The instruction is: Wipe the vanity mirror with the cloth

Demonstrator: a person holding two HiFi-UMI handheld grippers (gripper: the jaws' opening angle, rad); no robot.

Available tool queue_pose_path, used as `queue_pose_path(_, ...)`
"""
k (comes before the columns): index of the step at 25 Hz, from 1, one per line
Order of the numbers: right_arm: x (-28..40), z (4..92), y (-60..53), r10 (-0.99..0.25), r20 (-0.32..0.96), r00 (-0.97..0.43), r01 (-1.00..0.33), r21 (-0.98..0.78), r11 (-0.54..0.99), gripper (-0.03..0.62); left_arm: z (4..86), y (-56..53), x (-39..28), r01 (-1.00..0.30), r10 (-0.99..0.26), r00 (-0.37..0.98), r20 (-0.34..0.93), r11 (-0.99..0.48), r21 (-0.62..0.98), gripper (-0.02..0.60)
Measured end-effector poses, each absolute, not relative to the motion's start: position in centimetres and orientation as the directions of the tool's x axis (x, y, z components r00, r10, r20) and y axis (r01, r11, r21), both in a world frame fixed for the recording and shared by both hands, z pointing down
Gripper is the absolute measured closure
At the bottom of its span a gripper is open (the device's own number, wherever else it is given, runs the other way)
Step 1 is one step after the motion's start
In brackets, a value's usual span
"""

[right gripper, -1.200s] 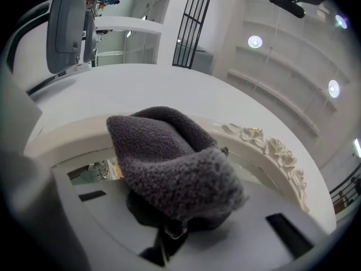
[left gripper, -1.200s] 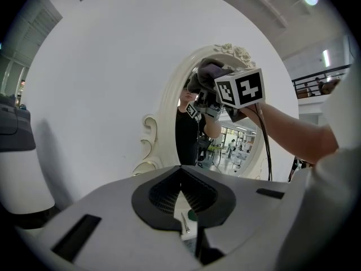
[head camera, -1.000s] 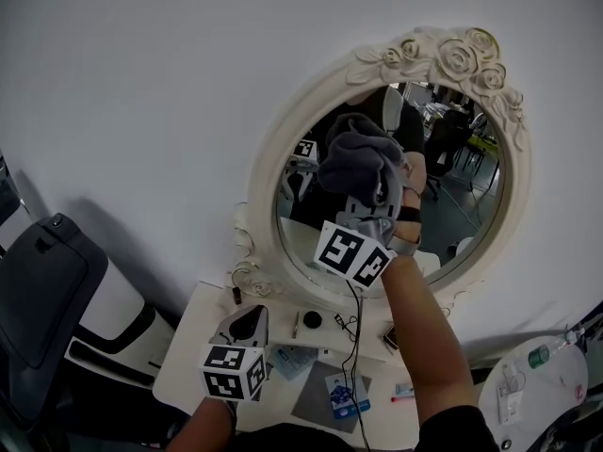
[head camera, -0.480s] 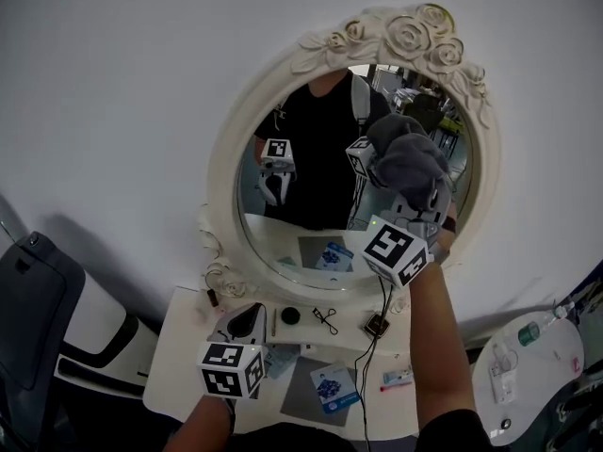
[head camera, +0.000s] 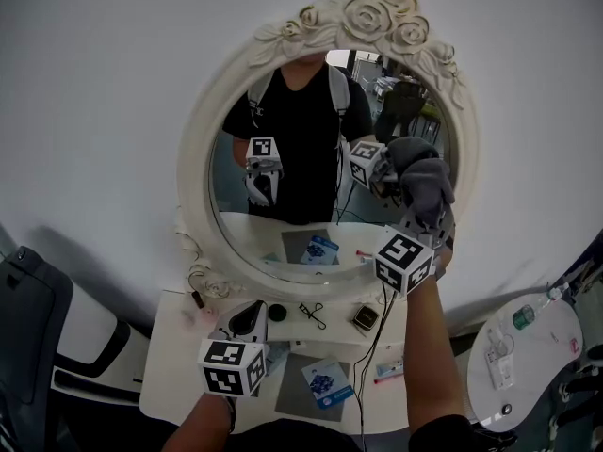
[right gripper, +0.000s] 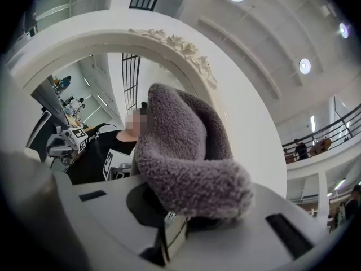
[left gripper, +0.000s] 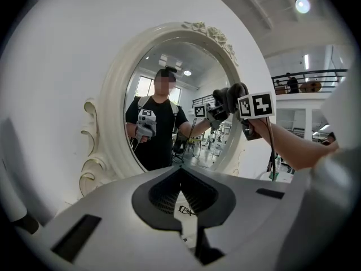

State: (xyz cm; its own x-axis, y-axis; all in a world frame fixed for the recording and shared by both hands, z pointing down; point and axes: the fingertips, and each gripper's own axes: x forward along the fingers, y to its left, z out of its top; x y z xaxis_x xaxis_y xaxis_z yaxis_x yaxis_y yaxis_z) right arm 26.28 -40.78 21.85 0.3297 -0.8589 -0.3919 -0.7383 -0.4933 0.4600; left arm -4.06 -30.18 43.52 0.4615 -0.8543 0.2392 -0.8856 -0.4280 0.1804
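The oval vanity mirror point(head camera: 226, 111) hangs on the white wall in an ornate cream frame with roses on top; it also fills the left gripper view point(left gripper: 121, 78). My right gripper point(head camera: 424, 222) is shut on a fluffy grey cloth point(head camera: 421, 179) pressed against the glass at its right edge. In the right gripper view the cloth point(right gripper: 189, 157) bulges over the jaws and hides the glass behind. My left gripper point(head camera: 247, 323) hangs low over the vanity shelf, jaws together with nothing between them point(left gripper: 181, 205).
A white vanity shelf point(head camera: 165, 375) below the mirror carries a grey mat point(head camera: 292, 394), a blue packet point(head camera: 327, 384), a small black round item point(head camera: 277, 313), an eyelash curler point(head camera: 314, 314) and a cable. A round white side table point(head camera: 523, 365) stands at right, a dark chair point(head camera: 24, 337) at left.
My right gripper has slid the cloth from the mirror's upper middle across to its right edge and slightly down. The head view has shifted. The left gripper stays put.
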Motion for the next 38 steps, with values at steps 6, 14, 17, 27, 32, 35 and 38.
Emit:
queue_pose_path(6,27.4,25.8,-40.8,-0.878,-0.31,0.364,-0.784,0.406,-0.469,0.562,43.8,-30.1,-4.7,-0.893,-0.861,0.446,0.245,-0.411,0.182,0.575)
queue_pose_path(14,26.6,27.1,-40.8,-0.878,-0.322,0.353,-0.767,0.439,-0.469,0.562,44.2,-29.8,-5.3,-0.901,-0.865,0.43,0.26,-0.392,0.184,0.575)
queue_pose_path(17,24.5,26.3,-40.9,-0.877,-0.359,0.318,-0.745,0.478,-0.466,0.562,44.2,-29.6,-5.2,-0.903,-0.866,0.427,0.262,-0.39,0.182,0.575)
queue_pose_path(27,15.2,24.5,-41.2,-0.882,-0.44,0.169,-0.741,0.533,-0.407,0.562,44.6,-28.7,-9.1,-0.931,-0.894,0.355,0.273,-0.314,0.184,0.575)
queue_pose_path(32,9.9,24.3,-41.4,-0.886,-0.453,0.097,-0.759,0.543,-0.36,0.562,44.9,-28.1,-11.8,-0.944,-0.908,0.317,0.276,-0.272,0.189,0.575)
queue_pose_path(35,7.0,24.6,-41.5,-0.888,-0.457,0.055,-0.756,0.562,-0.336,0.562,44.9,-27.8,-13.5,-0.95,-0.916,0.293,0.275,-0.246,0.192,0.575)
queue_pose_path(38,3.7,25.3,-41.7,-0.895,-0.446,-0.004,-0.742,0.601,-0.296,0.562,44.9,-27.6,-14.9,-0.954,-0.922,0.275,0.272,-0.227,0.194,0.575)
